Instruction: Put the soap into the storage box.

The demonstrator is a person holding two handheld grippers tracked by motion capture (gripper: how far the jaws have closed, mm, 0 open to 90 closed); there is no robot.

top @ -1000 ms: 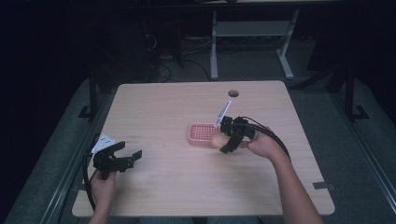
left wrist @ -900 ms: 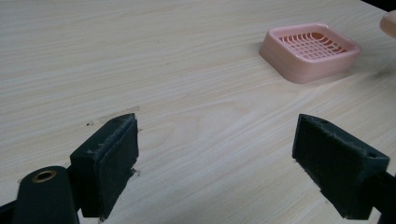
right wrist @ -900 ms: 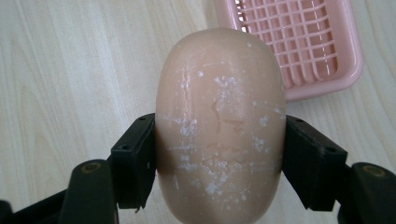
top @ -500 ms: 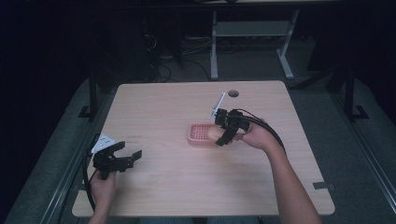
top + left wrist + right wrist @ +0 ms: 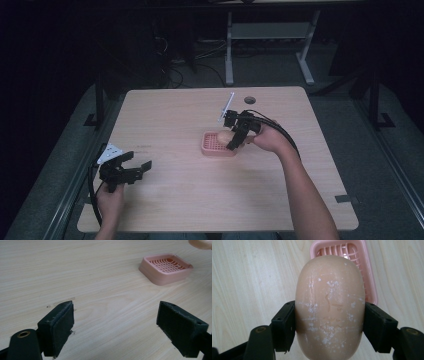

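Observation:
A beige oval soap bar (image 5: 329,307) is clamped between the jaws of my right gripper (image 5: 231,141), which is shut on it and holds it just above a pink slatted soap dish (image 5: 215,146) near the table's middle. In the right gripper view the dish (image 5: 367,272) lies under and beyond the bar. My left gripper (image 5: 136,168) rests open at the table's front left, nothing between its pads (image 5: 60,322). From there the dish (image 5: 166,268) lies ahead to the right.
The wooden table (image 5: 190,200) has a round cable hole (image 5: 249,100) at its back edge. A table frame and cables sit on the dark floor behind. Bare wood stretches between the two grippers.
My right gripper has carried the soap bar leftward and tilted it down over the dish. The left gripper has stayed in place.

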